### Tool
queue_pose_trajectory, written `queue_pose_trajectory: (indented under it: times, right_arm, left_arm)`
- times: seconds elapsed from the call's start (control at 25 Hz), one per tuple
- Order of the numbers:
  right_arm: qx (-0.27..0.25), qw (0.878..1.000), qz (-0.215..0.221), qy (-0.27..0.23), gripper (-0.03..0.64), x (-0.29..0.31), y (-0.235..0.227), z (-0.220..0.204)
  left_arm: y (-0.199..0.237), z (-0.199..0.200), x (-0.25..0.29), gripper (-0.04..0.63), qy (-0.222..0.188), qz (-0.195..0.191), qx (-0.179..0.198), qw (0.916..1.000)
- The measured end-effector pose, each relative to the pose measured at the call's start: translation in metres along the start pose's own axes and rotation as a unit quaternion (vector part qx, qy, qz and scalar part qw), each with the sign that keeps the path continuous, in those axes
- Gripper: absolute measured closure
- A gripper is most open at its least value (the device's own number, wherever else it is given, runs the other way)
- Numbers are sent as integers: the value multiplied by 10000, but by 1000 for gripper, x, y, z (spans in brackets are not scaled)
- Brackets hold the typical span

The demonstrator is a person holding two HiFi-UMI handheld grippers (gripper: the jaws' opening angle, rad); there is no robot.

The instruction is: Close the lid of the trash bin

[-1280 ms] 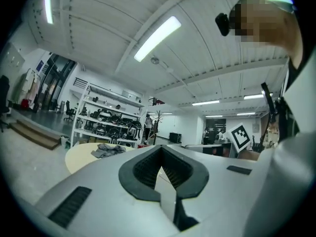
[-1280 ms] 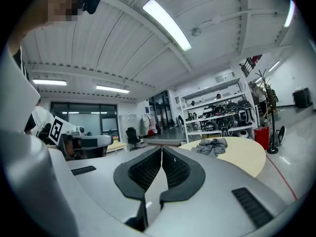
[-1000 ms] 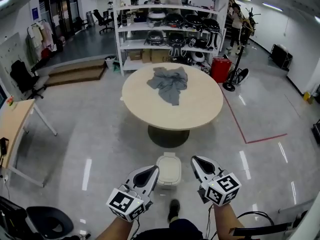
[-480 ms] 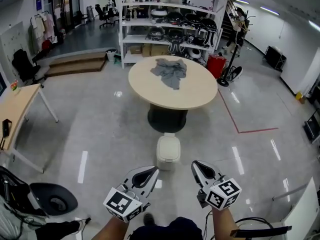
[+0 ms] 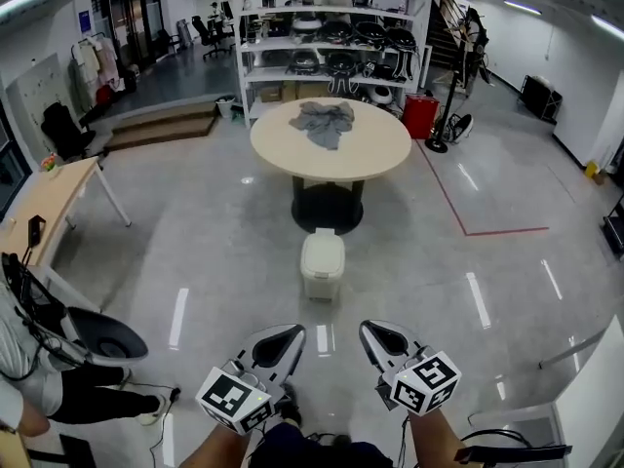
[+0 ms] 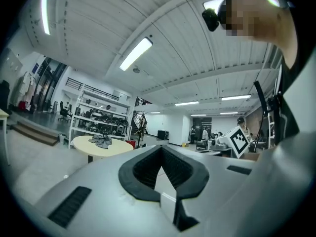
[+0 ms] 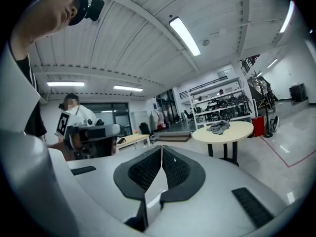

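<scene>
1. You are holding the left hand-held gripper (image 5: 281,340) low in the head view, left of centre, with its jaws pointing up and away from you. In the left gripper view its dark pads are meeting at the tips, clenched on nothing.
2. You are holding the right hand-held gripper (image 5: 374,338) beside it, at about the same height. Its pads are also pressing together at the tips, with nothing between them. The two grippers are sitting apart, not touching each other.
3. Each gripper is carrying its marker cube (image 5: 232,398) at the end nearest you.
4. The trash bin (image 5: 323,271) is standing upright on the grey floor (image 5: 224,252), ahead of you and well apart from both grippers. It is lining up roughly with the gap between them.
5. The bin's lid (image 5: 323,250) is lying flat on the body, already down. Seen from above, the bin's long axis is running from you towards the round bench (image 5: 380,154), so a short end is facing you. You cannot tell from here which end carries the hinge.
6. The bin is sitting just in front of the bench's dark pedestal, on your side of it.
7. A grey cloth (image 5: 326,121) is lying crumpled on the far half of the bench top, and white shelving (image 5: 331,37) is standing behind the bench.
</scene>
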State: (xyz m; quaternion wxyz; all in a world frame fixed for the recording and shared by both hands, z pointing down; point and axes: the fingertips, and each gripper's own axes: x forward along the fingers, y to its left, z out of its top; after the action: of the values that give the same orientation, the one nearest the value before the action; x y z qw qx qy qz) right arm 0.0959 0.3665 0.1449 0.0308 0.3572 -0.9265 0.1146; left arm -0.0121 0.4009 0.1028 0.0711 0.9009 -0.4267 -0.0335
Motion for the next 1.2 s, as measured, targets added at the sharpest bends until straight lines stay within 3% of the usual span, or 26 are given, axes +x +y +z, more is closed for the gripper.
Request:
queue_pose_trajectory:
  times: [0.24,0.36,0.52,0.76,1.0,1.2]
  right_arm:
    - [380,9993,22,60,606,-75,17,-24]
    - [322,9994,146,-7,606,-97,40,-21]
    - [186,9995,194,-134,606,-119,72,-21]
    - [-113,9997,103,-209,606,-142,156,-37]
    - [67,9995,-147,-264,606,-175,247,-44]
    - [25,9987,-283,-417,606,-215,296,-35]
  left_arm:
    - [-84,-13,-39,595,395,176,49,9991]
    - [-107,-13,-63,595,429,359,14,9984]
    - [-136,-21,-94,595,371,253,5,9990]
    - [-145,-41,-186,595,127,238,-71,9996]
    - [-154,-31,-283,595,-61,60,24,10000]
    - [-184,-21,-326,595,-69,-69,-110,9999]
